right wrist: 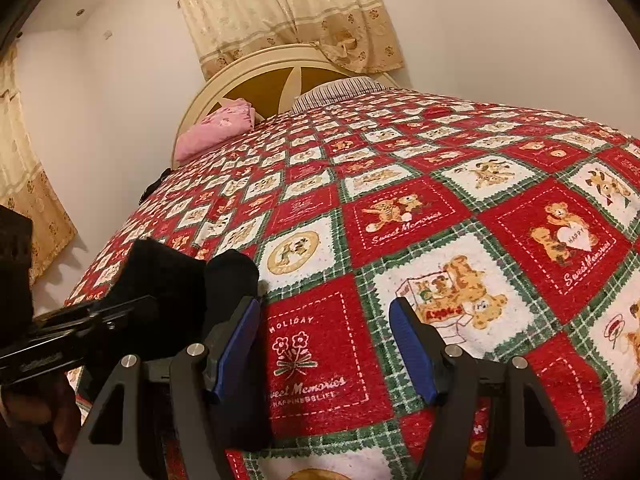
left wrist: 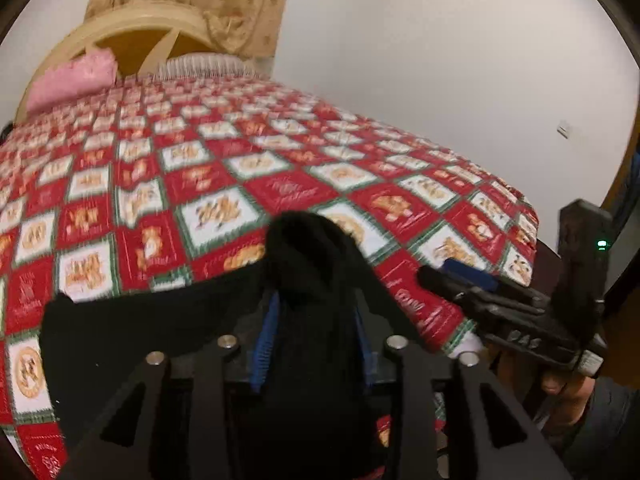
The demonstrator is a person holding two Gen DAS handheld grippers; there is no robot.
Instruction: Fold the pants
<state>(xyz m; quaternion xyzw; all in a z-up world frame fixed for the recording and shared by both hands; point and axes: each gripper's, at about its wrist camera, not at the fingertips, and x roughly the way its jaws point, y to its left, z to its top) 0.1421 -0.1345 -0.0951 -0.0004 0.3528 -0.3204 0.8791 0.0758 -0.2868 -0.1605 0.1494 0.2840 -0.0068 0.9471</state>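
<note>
The black pants (left wrist: 132, 332) lie at the near edge of the bed, bunched and partly lifted. My left gripper (left wrist: 314, 312) is shut on a thick fold of the pants, which rises in a hump between its blue pads. In the right wrist view the pants (right wrist: 192, 280) and the left gripper (right wrist: 100, 316) show at the lower left. My right gripper (right wrist: 324, 312) is open and empty over the quilt, its blue pads (right wrist: 240, 344) wide apart, just right of the pants. It also shows in the left wrist view (left wrist: 460, 276), to the right of the pants.
The bed carries a red, white and green teddy-bear quilt (right wrist: 440, 216). A pink pillow (right wrist: 220, 128) and a striped pillow (right wrist: 340, 90) lie by the cream headboard (right wrist: 280, 68). Curtains (right wrist: 288, 12) hang behind. The bed's right edge (left wrist: 528, 240) drops off near a white wall.
</note>
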